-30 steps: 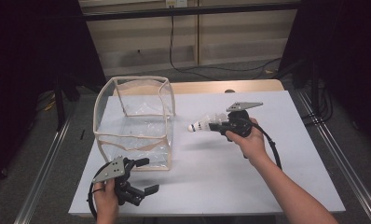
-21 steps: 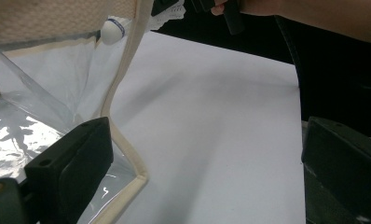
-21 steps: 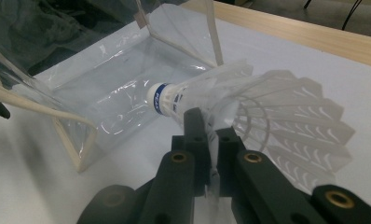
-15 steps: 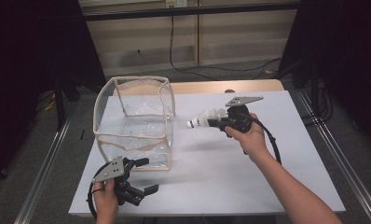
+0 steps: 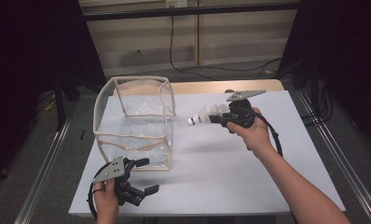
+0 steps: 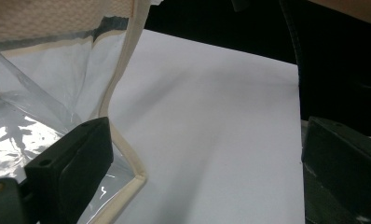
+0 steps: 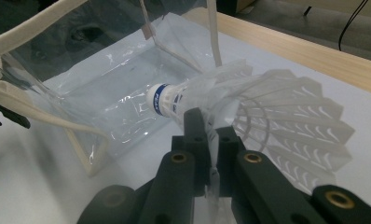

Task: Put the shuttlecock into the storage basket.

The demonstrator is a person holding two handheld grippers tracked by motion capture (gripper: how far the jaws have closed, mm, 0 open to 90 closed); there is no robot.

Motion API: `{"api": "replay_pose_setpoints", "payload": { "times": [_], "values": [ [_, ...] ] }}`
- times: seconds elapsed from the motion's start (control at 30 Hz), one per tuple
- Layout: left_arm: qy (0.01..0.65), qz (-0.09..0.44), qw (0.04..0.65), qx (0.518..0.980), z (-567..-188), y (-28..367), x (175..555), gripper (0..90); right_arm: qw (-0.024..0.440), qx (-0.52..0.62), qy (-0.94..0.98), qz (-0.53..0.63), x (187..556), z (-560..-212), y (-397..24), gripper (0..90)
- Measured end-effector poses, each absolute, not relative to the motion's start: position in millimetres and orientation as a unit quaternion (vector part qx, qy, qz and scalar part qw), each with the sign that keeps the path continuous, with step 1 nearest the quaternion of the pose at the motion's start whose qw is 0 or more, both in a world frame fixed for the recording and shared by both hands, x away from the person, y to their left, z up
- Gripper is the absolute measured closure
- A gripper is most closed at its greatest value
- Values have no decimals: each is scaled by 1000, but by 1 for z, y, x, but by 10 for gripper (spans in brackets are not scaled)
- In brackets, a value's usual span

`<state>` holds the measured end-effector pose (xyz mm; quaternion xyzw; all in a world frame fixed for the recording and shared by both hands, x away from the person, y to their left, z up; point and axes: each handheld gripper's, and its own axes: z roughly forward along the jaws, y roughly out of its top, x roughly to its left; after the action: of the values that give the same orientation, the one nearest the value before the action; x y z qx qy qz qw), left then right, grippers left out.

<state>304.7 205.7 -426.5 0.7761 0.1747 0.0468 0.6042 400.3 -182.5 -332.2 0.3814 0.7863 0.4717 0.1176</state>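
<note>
Gripping a white shuttlecock (image 5: 203, 115) by the edge of its feather skirt, the right gripper (image 5: 219, 119) holds it in the air above the white table (image 5: 230, 172), cork end pointing toward the clear bag (image 5: 133, 122). In the right gripper view the jaws stand pressed together on a thin strip of the feathers (image 7: 211, 140), and the cork with its blue band (image 7: 162, 99) aims at the bag's open top. The shuttlecock is near the bag's right side but apart from it, not yet over the opening.

The bag is a see-through cube with cream edging, standing upright with its mouth open upward at the left half of the table. It looks empty, though glare on the plastic makes that hard to say for sure.

The left gripper (image 5: 141, 179) sits low at the table's front edge, just beside the bag's near corner. Its jaws are spread apart with nothing between them, and in the left gripper view one jaw lies close against the bag's cream seam (image 6: 127, 154); contact cannot be told.

Judging by this, the pick-up is done and the carry is under way. Left to do: bring the shuttlecock over the mouth, lower or drop it inside, and let go
</note>
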Motion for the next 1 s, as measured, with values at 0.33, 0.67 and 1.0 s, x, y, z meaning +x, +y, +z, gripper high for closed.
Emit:
{"api": "replay_pose_setpoints", "payload": {
  "times": [0.33, 0.67, 1.0],
  "values": [
    [175, 46, 605, 775, -427, 206, 305, 22, 118, 374, 789, 473, 401, -318, -177, 879],
    [178, 46, 605, 775, -427, 208, 305, 22, 112, 370, 795, 468, 404, -311, -176, 879],
    [179, 47, 607, 773, -427, 209, 305, 22, 116, 360, 799, 468, 405, -298, -171, 879]
  ]
}}
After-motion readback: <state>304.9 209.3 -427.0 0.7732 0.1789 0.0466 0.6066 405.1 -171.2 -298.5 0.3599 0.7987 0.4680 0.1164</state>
